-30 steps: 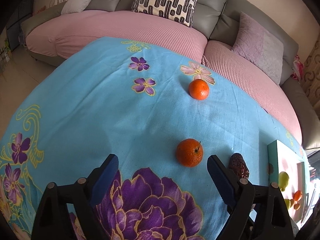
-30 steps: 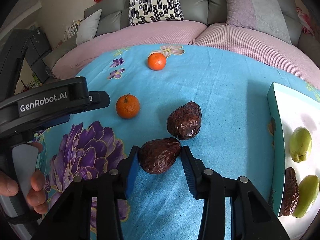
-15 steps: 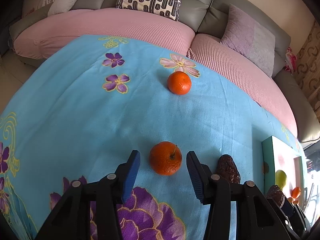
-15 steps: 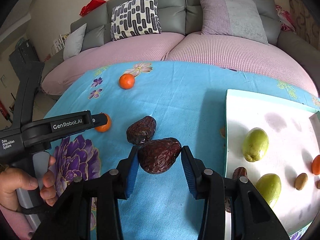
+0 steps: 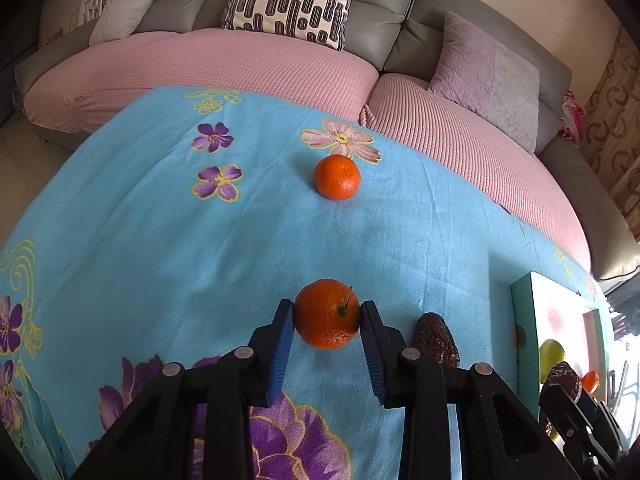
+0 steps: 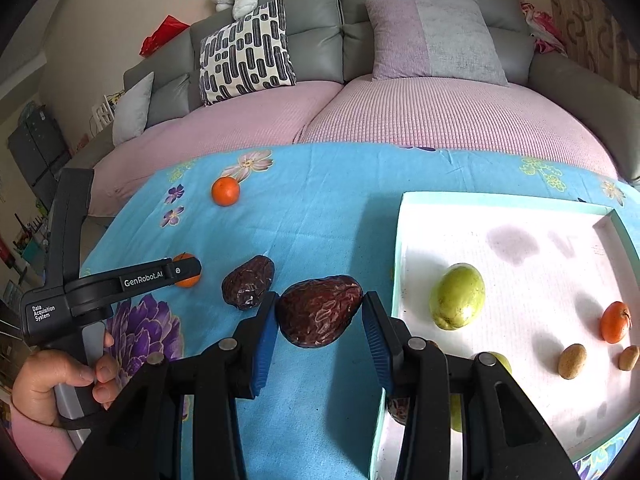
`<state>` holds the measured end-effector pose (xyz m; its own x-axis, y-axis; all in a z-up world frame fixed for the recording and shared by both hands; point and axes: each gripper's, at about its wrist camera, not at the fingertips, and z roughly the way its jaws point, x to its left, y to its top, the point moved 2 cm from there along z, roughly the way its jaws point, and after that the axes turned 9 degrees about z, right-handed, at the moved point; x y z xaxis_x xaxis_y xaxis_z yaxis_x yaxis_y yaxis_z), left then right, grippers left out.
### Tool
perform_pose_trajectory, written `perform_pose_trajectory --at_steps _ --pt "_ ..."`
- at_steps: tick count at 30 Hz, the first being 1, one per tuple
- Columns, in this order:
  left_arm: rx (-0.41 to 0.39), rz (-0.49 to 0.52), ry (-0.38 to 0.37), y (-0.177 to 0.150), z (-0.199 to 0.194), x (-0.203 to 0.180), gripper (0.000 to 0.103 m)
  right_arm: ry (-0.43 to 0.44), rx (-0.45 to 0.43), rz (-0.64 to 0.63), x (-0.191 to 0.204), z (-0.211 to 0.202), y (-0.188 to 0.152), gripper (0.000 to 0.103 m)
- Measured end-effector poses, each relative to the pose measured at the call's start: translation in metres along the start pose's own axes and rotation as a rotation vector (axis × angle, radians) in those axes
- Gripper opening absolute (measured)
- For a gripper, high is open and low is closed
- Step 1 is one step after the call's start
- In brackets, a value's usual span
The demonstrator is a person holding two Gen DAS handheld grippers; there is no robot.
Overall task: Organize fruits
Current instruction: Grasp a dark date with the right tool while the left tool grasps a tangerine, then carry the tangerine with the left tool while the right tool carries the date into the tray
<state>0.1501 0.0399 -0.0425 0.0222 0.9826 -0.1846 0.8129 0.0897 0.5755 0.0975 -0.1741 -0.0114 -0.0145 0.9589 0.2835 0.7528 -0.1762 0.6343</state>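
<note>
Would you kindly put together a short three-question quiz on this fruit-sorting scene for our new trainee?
1. True or false: the left gripper is shut on an orange.
2. Multiple choice: what does the right gripper hold? A) a green fruit B) a dark wrinkled fruit C) an orange
3. Short answer: how many oranges lie inside the white tray, as the right wrist view shows it?

Key:
1. True; the pads press on both of its sides.
2. B, the dark wrinkled fruit, held beside the tray's edge.
3. One small orange, near the tray's right wall.
</note>
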Motion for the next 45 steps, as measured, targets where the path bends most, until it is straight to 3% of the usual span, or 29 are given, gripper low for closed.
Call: perform_pose_trajectory --at_steps 9,19,32,39,45 --pt "-0.107 0.073 -0.067 0.016 -0.041 -0.032 0.036 -0.015 -0.031 0.025 -0.013 -0.010 0.007 0.044" --pt "-0.129 0.189 -0.179 0.013 -0.058 -0.091 0.036 -0.112 -0.094 0.137 -0.070 -0.034 0.019 0.044" --pt "-0.052 0.352 -0.311 -0.004 -0.037 -0.173 0.036 -0.261 -0.192 0.280 -0.146 -0.078 0.027 0.044" --pt "0.006 0.421 -0.292 0.008 0.002 -0.208 0.036 -0.255 -0.204 0.297 -0.157 -0.071 0.029 0.044" --pt "0.064 0.453 -0.245 0.013 0.034 -0.227 0.036 -0.268 -0.146 0.311 -0.171 -0.046 0.026 0.044"
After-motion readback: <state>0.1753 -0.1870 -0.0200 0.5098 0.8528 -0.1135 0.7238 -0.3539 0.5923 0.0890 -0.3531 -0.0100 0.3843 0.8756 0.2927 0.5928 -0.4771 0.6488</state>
